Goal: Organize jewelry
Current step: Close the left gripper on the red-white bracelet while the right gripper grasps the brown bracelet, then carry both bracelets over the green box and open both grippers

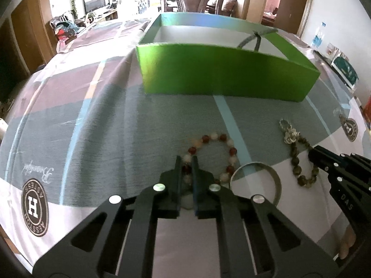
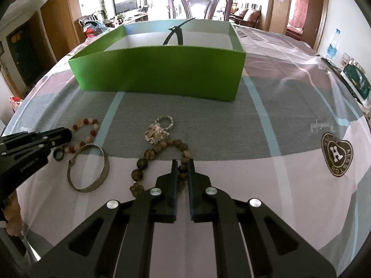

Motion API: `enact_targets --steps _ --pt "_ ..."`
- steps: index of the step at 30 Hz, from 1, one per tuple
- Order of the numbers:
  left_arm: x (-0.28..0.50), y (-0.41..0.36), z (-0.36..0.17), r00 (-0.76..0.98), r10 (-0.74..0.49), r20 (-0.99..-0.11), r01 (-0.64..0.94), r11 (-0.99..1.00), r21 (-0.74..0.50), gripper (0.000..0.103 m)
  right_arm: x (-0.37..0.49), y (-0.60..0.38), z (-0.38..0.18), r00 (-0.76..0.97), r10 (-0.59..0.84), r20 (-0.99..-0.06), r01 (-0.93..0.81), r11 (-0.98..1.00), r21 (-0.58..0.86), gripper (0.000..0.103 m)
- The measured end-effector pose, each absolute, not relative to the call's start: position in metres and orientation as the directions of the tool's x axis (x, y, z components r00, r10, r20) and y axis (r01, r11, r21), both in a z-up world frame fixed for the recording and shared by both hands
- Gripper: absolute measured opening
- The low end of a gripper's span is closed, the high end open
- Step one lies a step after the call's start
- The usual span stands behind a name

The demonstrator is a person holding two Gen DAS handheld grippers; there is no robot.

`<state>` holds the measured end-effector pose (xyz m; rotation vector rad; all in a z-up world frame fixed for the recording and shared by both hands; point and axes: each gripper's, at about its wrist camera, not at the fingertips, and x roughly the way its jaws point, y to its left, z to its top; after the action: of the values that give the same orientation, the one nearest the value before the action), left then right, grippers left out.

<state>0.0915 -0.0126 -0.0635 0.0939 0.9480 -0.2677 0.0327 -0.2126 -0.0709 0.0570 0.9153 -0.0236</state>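
Two handheld grippers work over a checked tablecloth (image 2: 289, 120). The left gripper (image 1: 186, 159) pinches the red-and-white bead bracelet (image 1: 228, 142); the right gripper (image 2: 181, 163) pinches the brown bead bracelet (image 2: 142, 162). A metal bangle (image 2: 105, 169) lies between them. Lift slowly and evenly, then carry both to the green box (image 2: 160, 69) beyond. The cloth's round badge (image 2: 336, 154) seems to read "AESSTON".

Table: a checked cloth (image 2: 266, 162) covers it.
Far ahead: green box (image 2: 160, 74).
Near the tips: red-and-white beads (image 1: 228, 148), brown beads (image 2: 148, 155), metal bangle (image 2: 89, 168).
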Motion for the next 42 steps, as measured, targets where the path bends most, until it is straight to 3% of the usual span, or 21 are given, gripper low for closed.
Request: enact_targets --steps 11,24,29,35,37,38,39,41,42 --pt "0.087 0.006 -0.015 0.613 -0.234 -0.754 0.277 0.958 -0.072 0.008 0.033 -0.217 -0.015 0.7 0.008 -0.714 0.028 0.999 0.038 0.008" --pt "0.147 -0.026 0.062 0.698 -0.226 -0.679 0.332 0.943 0.028 0.008 0.1 -0.236 0.068 0.801 -0.053 -0.597 0.068 0.998 0.003 0.008" --pt "0.2 -0.035 0.06 0.713 -0.193 -0.674 0.292 0.956 0.036 0.008 0.145 -0.246 0.063 0.771 -0.087 -0.63 0.112 0.994 0.0 0.008" --pt "0.233 -0.047 0.028 0.65 -0.173 -0.74 0.287 0.957 0.028 0.008 0.176 -0.254 0.024 0.712 -0.103 -0.695 0.153 0.988 0.011 0.008" --pt "0.234 -0.048 0.022 0.643 -0.174 -0.746 0.286 0.958 0.024 0.013 0.174 -0.252 0.017 0.718 -0.112 -0.687 0.155 0.988 0.001 0.009" --pt "0.232 -0.048 0.021 0.646 -0.17 -0.744 0.283 0.959 0.027 0.019 0.172 -0.251 0.015 0.718 -0.119 -0.685 0.157 0.988 -0.008 0.014" --pt "0.228 -0.048 0.02 0.652 -0.162 -0.741 0.281 0.959 0.037 0.036 0.168 -0.25 0.014 0.714 -0.125 -0.689 0.155 0.988 -0.018 0.026" --pt "0.219 -0.047 0.019 0.674 -0.143 -0.725 0.275 0.959 0.066 0.041 0.156 -0.249 0.017 0.719 -0.111 -0.686 0.14 0.99 -0.013 0.042" --pt "0.212 -0.044 0.019 0.679 -0.137 -0.721 0.277 0.958 0.078 0.041 0.149 -0.249 0.018 0.724 -0.102 -0.683 0.135 0.991 -0.005 0.044"
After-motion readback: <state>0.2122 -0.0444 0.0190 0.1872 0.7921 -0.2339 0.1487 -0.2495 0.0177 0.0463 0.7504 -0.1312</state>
